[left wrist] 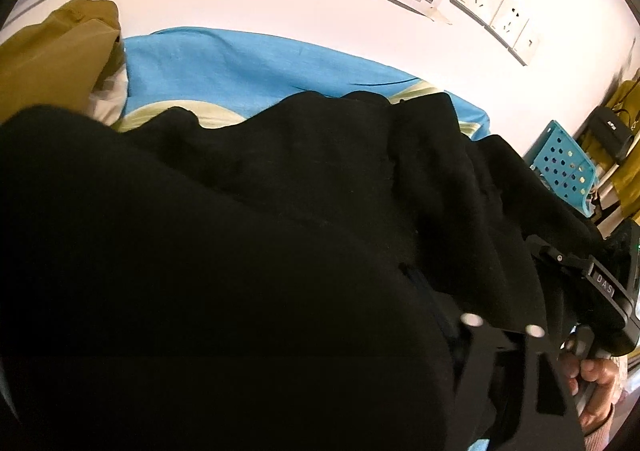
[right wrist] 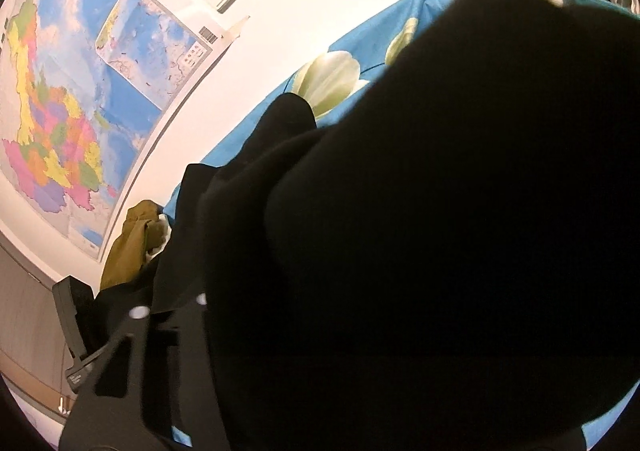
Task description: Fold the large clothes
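A big black garment fills both views, heaped on the bed's blue flowered sheet and draped right up against the cameras. It looks thick, soft and floppy, probably fairly heavy for cloth, so it will sag and slide rather than hold a crease; best taken at an edge or corner, not the bulky middle. Its spread seems to run along the bed beside the wall, though so bunched I can't call which end is which. The left tool sits low right in its own view, cloth over and around its fingers; held or only covered, I cannot tell. The right tool is just as buried in black folds, grip unclear. A person's hand holds the right tool's handle. Further out, an olive-brown garment lies at the head end, a map hangs on the wall, and a blue perforated basket stands beyond.
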{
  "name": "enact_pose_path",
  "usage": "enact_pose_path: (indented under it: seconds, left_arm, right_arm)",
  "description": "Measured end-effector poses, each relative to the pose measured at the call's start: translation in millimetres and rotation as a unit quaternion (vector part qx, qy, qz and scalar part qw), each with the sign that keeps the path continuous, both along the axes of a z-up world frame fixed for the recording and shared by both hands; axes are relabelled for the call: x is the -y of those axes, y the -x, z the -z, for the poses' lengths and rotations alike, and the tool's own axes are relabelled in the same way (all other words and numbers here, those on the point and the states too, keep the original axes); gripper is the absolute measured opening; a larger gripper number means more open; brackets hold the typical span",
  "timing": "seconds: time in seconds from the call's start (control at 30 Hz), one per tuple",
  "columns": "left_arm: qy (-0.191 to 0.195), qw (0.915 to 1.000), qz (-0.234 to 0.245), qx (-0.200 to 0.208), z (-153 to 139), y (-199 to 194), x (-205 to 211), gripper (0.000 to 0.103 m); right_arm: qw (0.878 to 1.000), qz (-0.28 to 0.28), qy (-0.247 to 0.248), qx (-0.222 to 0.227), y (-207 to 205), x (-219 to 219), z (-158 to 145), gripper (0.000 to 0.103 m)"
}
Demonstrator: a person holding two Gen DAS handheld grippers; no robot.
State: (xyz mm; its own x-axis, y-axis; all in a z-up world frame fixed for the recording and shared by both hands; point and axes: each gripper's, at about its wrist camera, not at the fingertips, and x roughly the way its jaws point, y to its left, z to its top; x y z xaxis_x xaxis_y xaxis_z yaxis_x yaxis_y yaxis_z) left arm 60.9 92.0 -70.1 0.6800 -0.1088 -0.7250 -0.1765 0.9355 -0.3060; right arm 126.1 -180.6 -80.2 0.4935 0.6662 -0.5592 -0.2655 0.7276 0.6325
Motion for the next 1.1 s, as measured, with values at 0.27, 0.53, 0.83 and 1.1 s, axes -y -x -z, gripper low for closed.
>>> enact_pose_path:
  seconds: [0.27,0.53,0.83,1.1]
  left_arm:
    - [0.036,0.9987,0.026,0.025,-18.3,56.6,-34.1,0.030]
    - [0.074,0.9968,0.028,-0.007,10.3,49.4,-58.3,0.072]
    - [0.047,0.9983,0.034,0.002,10.5,44.1,-45.7,0.043]
    - [0.025,0.9985,0.045,0.018,-7.3,50.6,-41.3,0.031]
  right_arm:
    - [0.995,-0.057,-0.076,0.036,29.4,16.2,-35.8,0.021]
    - [0.998,-0.054,-0.029,-0.019,19.9,13.3,4.8,0.065]
    - [0.998,-0.042,-0.041,-0.007,18.2,17.3,12.7,0.029]
    - [0.994,-0.063,-0.080,0.028,29.0,27.7,-19.3,0.021]
